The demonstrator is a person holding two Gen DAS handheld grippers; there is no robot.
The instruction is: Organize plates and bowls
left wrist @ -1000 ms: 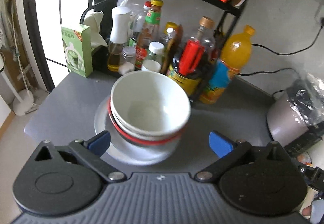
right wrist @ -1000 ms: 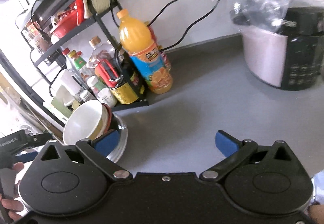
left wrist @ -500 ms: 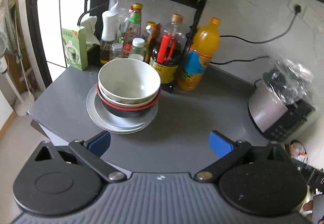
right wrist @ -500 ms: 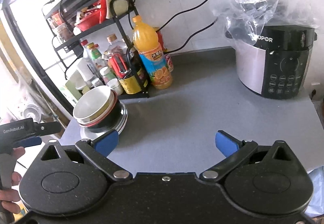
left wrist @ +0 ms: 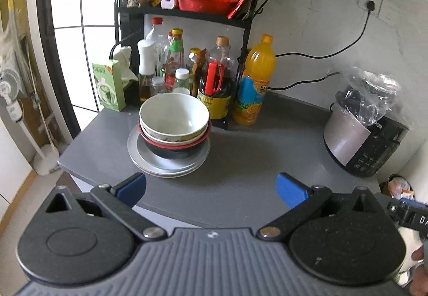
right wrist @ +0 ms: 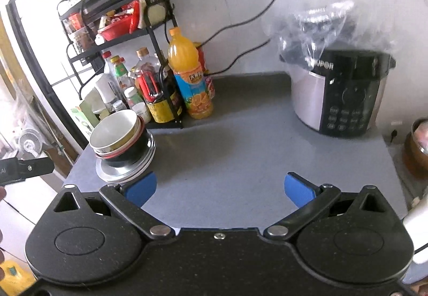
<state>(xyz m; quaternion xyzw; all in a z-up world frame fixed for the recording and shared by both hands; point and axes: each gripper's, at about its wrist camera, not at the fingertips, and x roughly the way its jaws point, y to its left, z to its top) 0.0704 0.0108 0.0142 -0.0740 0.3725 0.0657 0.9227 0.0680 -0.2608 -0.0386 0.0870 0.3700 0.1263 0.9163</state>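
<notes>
Both grippers farther from bowl stack (left wrist: 174,127).

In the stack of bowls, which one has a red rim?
The lowest bowl, black outside with a red rim, sitting directly on the plates. The two bowls nested above it, topped by the white bowl, are pale.

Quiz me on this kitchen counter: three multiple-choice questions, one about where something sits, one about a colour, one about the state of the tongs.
1. The stack of bowls rests on:
A. the cooker
B. metal plates
C. the shelf

2. The tall juice bottle is:
A. orange
B. green
C. purple

3. The left tongs and right tongs are:
A. both gripping bowls
B. one shut
C. both open and empty

Answers: B, silver plates lie under the bowls on the grey counter; A, its contents are orange; C, the blue pads stand apart, with nothing between them.
</notes>
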